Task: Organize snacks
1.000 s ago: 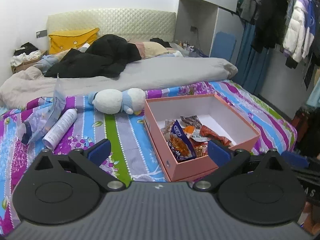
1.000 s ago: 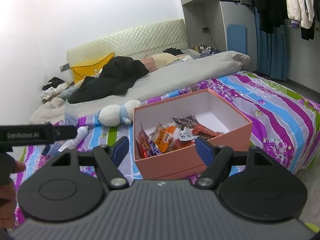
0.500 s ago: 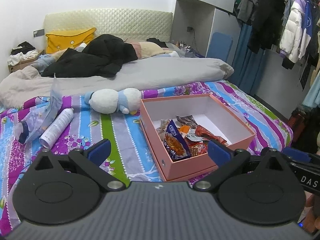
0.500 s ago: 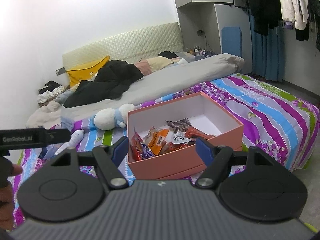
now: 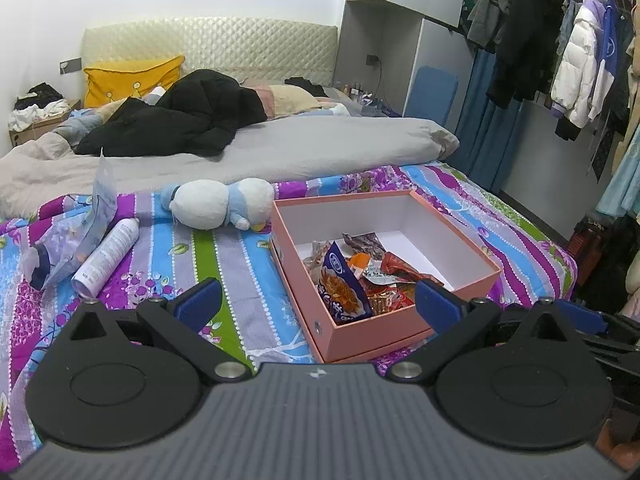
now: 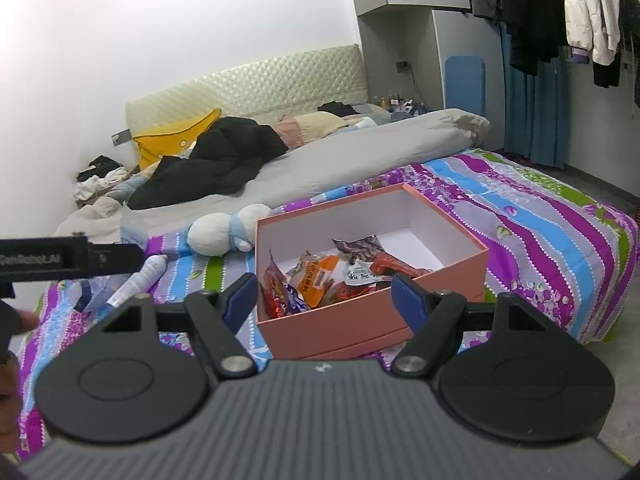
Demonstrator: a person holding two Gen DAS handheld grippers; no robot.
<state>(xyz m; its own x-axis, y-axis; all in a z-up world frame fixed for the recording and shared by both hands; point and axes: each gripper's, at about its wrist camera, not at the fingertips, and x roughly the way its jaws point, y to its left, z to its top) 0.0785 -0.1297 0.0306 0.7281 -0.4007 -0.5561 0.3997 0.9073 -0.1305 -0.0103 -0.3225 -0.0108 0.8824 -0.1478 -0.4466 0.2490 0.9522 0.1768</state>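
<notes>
A striped floral bedspread is carrying a pink cardboard box, which is sitting near the bed's foot beside a plush toy. Snack packets are lying heaped in the box's near corner; they are likely light, crinkly and slippery, so pinching a sealed edge looks safest. The left gripper and right gripper are both hanging short of the box, jaws spread wide and empty.

Box sitting on bed; snack packets lying in its near corner; plush toy lying left-behind it; spray can lying farther left.
</notes>
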